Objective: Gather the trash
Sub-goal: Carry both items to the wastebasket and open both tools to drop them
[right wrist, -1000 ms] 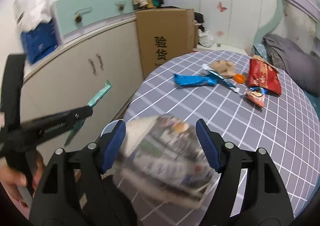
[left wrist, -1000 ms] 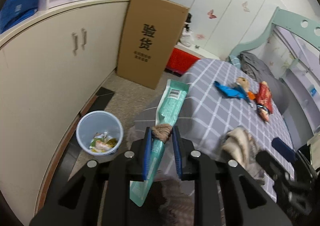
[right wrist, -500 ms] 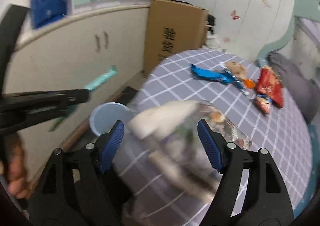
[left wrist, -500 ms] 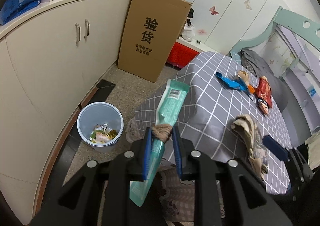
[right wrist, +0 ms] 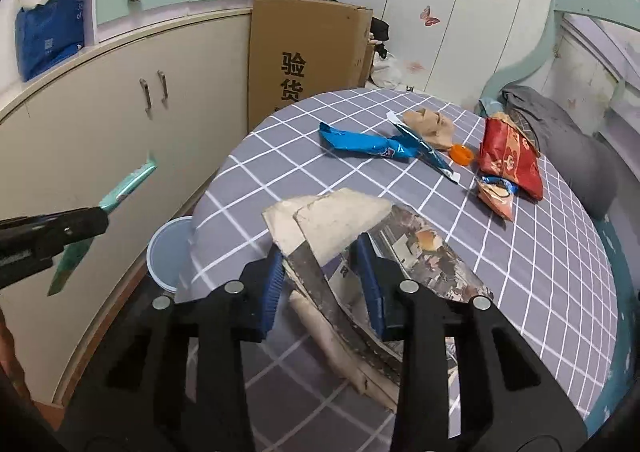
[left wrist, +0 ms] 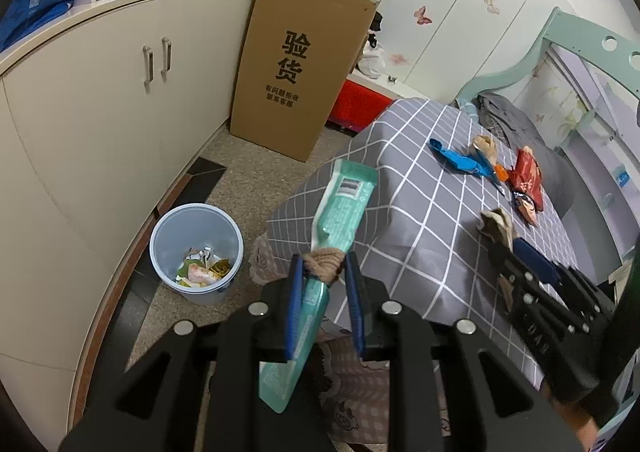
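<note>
Down on the floor, far left: the blue trash bin [left wrist: 196, 252] stands by the cream cabinet [left wrist: 100, 124], with scraps inside; it sits below and left of my left gripper.
Left gripper: my left gripper [left wrist: 322, 284] pinches a long green wrapper [left wrist: 340, 208] together with a brown knotted wad [left wrist: 324, 266]; the wrapper sticks up past the pads and hangs out below them.
Behind: a tall cardboard box [left wrist: 296, 64] stands on the floor against the cabinet.
Table: the grey checked tablecloth [right wrist: 540, 272] lies under my right gripper.
Right gripper: my right gripper [right wrist: 320, 272] is clamped on a crumpled printed bag [right wrist: 352, 236], held above the table's near edge.
Farther right: a blue wrapper [right wrist: 360, 142], a tan wad [right wrist: 428, 124], an orange cap [right wrist: 460, 154] and a red packet [right wrist: 508, 160] lie on the cloth, well apart from both grippers.
</note>
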